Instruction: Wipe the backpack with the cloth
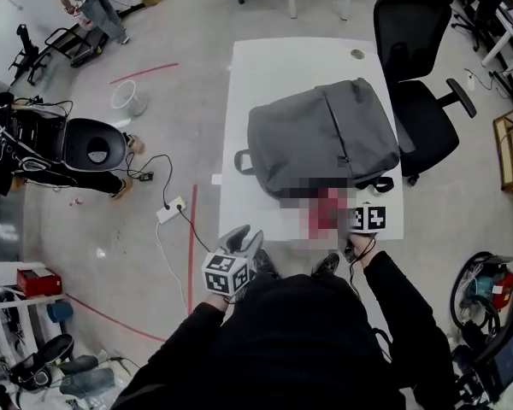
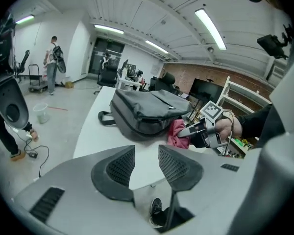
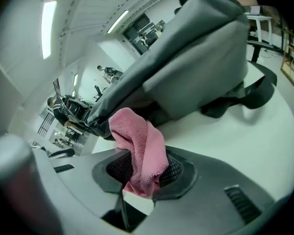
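The right tongs (image 3: 144,169) clamped the soft, light cloth (image 3: 137,136) by one fold. The left tongs (image 2: 146,163) stood apart, empty. The backpack (image 1: 321,135) looked limp.

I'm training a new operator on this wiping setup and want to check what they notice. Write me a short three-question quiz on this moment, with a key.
1. Fill in: the grey backpack lies on the white ____.
2. True or false: the left gripper has its fingers apart with nothing between them.
3. The pink cloth is: A) tucked inside the backpack B) pinched in the right gripper C) draped over a chair.

Key: 1 table; 2 true; 3 B.
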`<action>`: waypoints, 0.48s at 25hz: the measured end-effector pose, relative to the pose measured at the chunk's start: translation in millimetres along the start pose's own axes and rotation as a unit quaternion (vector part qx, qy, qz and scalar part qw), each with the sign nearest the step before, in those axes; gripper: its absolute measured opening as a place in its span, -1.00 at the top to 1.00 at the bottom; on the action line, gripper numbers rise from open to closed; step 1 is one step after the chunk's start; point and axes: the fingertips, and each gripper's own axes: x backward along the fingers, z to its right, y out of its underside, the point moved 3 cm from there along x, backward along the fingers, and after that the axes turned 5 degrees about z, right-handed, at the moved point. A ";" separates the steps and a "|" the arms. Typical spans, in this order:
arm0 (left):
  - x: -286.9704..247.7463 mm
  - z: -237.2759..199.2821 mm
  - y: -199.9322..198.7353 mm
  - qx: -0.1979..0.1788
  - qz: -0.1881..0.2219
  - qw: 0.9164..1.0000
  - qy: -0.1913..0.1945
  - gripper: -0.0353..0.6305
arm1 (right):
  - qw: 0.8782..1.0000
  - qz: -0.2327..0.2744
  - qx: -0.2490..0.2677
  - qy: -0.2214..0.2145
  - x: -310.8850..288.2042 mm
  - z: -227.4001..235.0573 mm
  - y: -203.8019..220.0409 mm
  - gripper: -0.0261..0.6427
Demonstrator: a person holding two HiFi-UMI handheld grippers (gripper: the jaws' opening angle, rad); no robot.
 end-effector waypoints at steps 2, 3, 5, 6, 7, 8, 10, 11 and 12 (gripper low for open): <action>-13.4 26.3 -5.8 -0.016 0.006 1.000 0.008 0.45 | 1.000 0.017 -0.010 0.013 18.5 35.1 -17.8 0.58; -19.1 39.8 -6.6 -0.023 0.006 1.000 0.013 0.45 | 0.999 0.024 -0.012 0.020 27.9 51.9 -26.1 0.58; -26.3 65.4 -3.3 -0.038 -0.002 0.999 0.018 0.45 | 0.999 0.034 -0.019 0.032 47.4 83.2 -40.5 0.58; -28.3 76.5 -0.3 -0.049 -0.008 0.999 0.015 0.46 | 0.998 0.040 -0.025 0.037 57.2 97.8 -48.2 0.58; -29.9 86.2 2.8 -0.060 -0.014 0.998 0.009 0.47 | 0.998 0.048 -0.030 0.042 66.7 112.0 -57.4 0.58; -31.2 94.6 5.4 -0.073 -0.020 0.997 0.002 0.51 | 0.997 0.057 -0.036 0.045 75.6 125.9 -68.5 0.58; -33.0 108.1 8.3 -0.100 -0.031 0.994 -0.008 0.64 | 0.994 0.081 -0.051 0.054 91.4 153.6 -92.6 0.58; -32.9 113.7 9.0 -0.115 -0.036 0.993 -0.010 0.69 | 0.991 0.097 -0.064 0.060 98.7 167.8 -103.4 0.58; -32.2 118.1 9.1 -0.132 -0.041 0.990 -0.010 0.73 | 0.987 0.118 -0.081 0.067 105.8 181.8 -112.8 0.58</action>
